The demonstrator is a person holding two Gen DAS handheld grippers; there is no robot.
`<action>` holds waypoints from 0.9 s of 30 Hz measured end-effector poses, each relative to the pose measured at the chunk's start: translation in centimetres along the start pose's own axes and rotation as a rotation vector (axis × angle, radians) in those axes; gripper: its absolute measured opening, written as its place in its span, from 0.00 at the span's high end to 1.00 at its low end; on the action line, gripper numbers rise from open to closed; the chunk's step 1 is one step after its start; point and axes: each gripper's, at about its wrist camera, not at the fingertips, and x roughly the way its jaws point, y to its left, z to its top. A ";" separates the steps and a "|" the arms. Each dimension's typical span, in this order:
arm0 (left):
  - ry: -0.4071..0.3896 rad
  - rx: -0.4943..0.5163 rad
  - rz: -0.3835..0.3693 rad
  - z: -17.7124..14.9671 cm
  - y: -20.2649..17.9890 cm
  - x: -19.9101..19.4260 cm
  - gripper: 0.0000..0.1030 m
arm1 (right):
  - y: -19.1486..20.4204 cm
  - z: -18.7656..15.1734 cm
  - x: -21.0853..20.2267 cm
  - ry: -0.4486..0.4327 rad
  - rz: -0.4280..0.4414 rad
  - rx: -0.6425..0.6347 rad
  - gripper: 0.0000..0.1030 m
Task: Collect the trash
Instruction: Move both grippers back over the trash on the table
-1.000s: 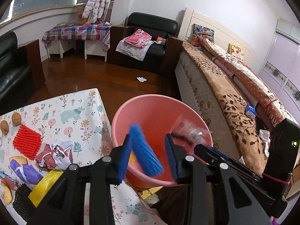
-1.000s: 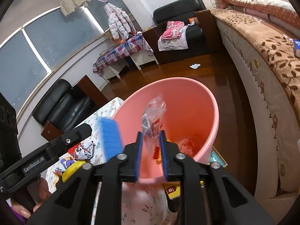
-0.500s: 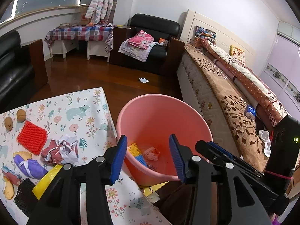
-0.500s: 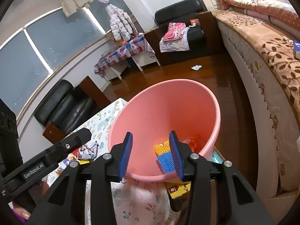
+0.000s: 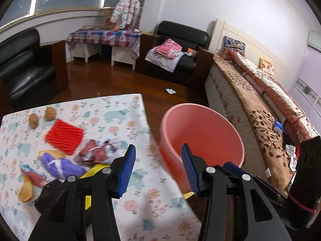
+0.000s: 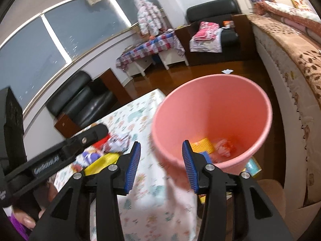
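Both tools are gaping with nothing between their blue ribbed pads: the left tool (image 5: 158,167) is hovering over the floral-clothed surface (image 5: 120,116), the right tool (image 6: 161,165) over the round pink plastic bucket (image 6: 260,100), where a crumpled pink wrapper (image 6: 223,147) is lying. A red ribbed pad (image 5: 64,136) is resting on the surface.
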 end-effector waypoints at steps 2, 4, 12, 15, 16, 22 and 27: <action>-0.008 -0.010 0.013 -0.2 0.9 -0.6 0.54 | 1.0 -0.6 0.0 0.011 0.013 -0.031 0.57; -0.019 -0.018 0.028 -0.5 1.9 -1.4 0.54 | 2.1 -0.9 -0.2 0.018 0.017 -0.057 0.57; -0.059 -0.059 0.085 -1.2 5.3 -3.9 0.54 | 4.4 -1.9 -1.0 0.009 0.043 -0.117 0.57; -0.063 -0.090 0.103 -1.7 6.9 -4.8 0.55 | 5.0 -2.2 -1.1 0.014 0.057 -0.134 0.57; -0.067 -0.103 0.113 -2.0 7.7 -5.2 0.55 | 5.3 -2.2 -1.1 0.014 0.069 -0.143 0.57; -0.075 -0.141 0.188 -3.5 11.4 -7.1 0.55 | 6.8 -2.4 -0.8 0.026 0.090 -0.208 0.57; -0.058 -0.189 0.273 -5.5 15.1 -8.1 0.55 | 7.4 -2.8 -0.3 0.047 0.137 -0.226 0.57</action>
